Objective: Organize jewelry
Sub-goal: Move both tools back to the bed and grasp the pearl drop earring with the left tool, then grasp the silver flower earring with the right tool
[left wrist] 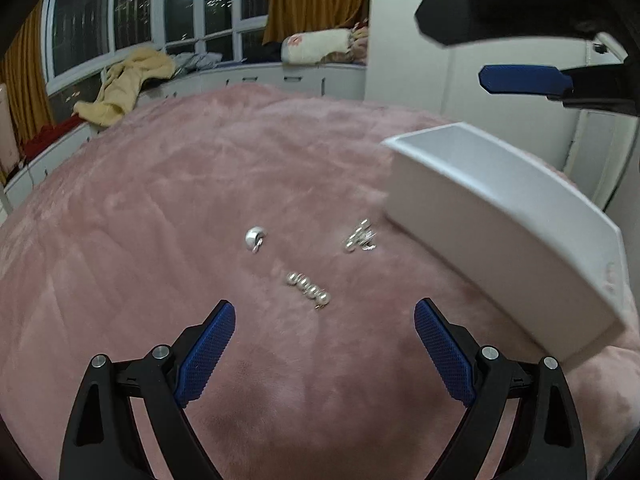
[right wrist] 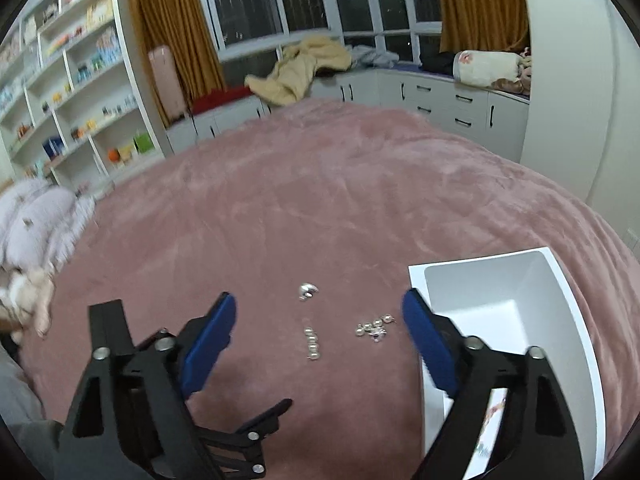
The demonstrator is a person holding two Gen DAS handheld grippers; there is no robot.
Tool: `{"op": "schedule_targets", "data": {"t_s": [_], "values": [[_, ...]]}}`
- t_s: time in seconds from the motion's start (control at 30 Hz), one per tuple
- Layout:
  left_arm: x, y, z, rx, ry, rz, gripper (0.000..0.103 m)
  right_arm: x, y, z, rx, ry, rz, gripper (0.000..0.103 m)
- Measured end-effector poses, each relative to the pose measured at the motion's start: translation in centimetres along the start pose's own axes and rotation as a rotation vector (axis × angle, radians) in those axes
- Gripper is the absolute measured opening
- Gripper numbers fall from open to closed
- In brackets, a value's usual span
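Three pieces of jewelry lie on the pink blanket [left wrist: 200,200]: a silver ring-like piece [left wrist: 255,237], a row of pearls [left wrist: 309,288] and a silver-and-pearl cluster [left wrist: 359,236]. A white box [left wrist: 508,216] stands to their right. My left gripper [left wrist: 325,320] is open and empty, just short of the pearls. My right gripper [right wrist: 320,316] is open and empty, above the jewelry; it also shows at the upper right of the left wrist view [left wrist: 452,54]. In the right wrist view I see the ring piece [right wrist: 307,291], the pearls [right wrist: 312,343], the cluster [right wrist: 374,327] and the box [right wrist: 520,320], its inside empty.
The blanket [right wrist: 320,200] covers a bed. A pale plush pile [right wrist: 36,220] lies at its left edge. Shelves [right wrist: 72,80] stand at the left. White cabinets [right wrist: 440,96] with clothes and a yellow garment [right wrist: 296,68] run under the window.
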State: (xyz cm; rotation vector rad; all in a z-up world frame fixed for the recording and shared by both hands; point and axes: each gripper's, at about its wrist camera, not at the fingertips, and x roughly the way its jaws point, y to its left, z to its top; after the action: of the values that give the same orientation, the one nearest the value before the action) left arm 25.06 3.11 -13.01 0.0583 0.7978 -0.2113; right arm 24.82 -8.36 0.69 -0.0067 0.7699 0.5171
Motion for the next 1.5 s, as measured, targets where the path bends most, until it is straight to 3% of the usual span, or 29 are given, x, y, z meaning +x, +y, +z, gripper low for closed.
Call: {"op": "schedule_targets", "data": {"t_s": [0.13,0.23,0.5,0.53,0.67,0.7,0.77,0.83,0.97,1.07,1.2,1.3,1.4,1.47,1.5], "values": [[3.3,0.8,-0.9,-0.031,0.048,0.009,0.078,4.1,0.7,-0.4,-0.08,0.072,-0.054,0.061],[5.0,1.1,-1.2,-0.06,0.072,0.011,0.075,7.5,1.0,-1.0,-0.115,0.153,-0.083,0.054],[8.3,2.1,-0.4,-0.179,0.072,0.017,0.074,13.1,-1.6,-0.8,-0.049,0.317,-0.072,0.054],[8.6,2.2,-0.2,-0.184,0.074,0.02,0.07,13.6,-1.8,-0.7,-0.05,0.334,-0.071,0.053],[10.4,2.4,0.3,-0.208,0.107,0.027,0.021,15.3,-1.8,-0.1,-0.088,0.39,-0.056,0.042],[10.5,2.5,0.3,-0.215,0.112,0.022,0.017,15.4,-1.7,0.0,-0.086,0.392,-0.035,0.04],[10.5,2.7,0.0,-0.225,0.112,0.006,0.017,14.8,-1.8,0.6,-0.047,0.383,0.048,0.039],[10.5,2.8,-0.2,-0.217,0.108,0.001,0.016,14.4,-1.7,1.1,-0.042,0.386,0.073,0.04],[10.6,2.6,-0.5,-0.207,0.099,0.005,0.016,16.0,-1.9,1.0,-0.026,0.546,0.104,0.039],[10.7,2.5,-0.9,-0.206,0.093,0.007,0.016,17.7,-3.2,0.4,-0.005,0.635,0.03,0.012],[10.9,2.3,-1.2,-0.197,0.092,0.013,0.016,18.6,-4.2,0.6,-0.009,0.65,-0.105,0.012],[11.0,2.6,-1.2,-0.207,0.094,0.001,0.017,20.2,-4.6,0.0,-0.003,0.706,-0.13,0.016],[10.9,3.0,-1.4,-0.222,0.092,-0.013,0.017,21.6,-4.2,-1.0,-0.035,0.744,-0.174,0.039],[10.9,3.1,-1.5,-0.226,0.09,-0.018,0.017,21.9,-4.3,-1.2,-0.02,0.726,-0.201,0.064],[10.9,3.1,-1.6,-0.228,0.089,-0.022,0.017,22.0,-4.4,-1.3,-0.006,0.719,-0.207,0.071]]}}
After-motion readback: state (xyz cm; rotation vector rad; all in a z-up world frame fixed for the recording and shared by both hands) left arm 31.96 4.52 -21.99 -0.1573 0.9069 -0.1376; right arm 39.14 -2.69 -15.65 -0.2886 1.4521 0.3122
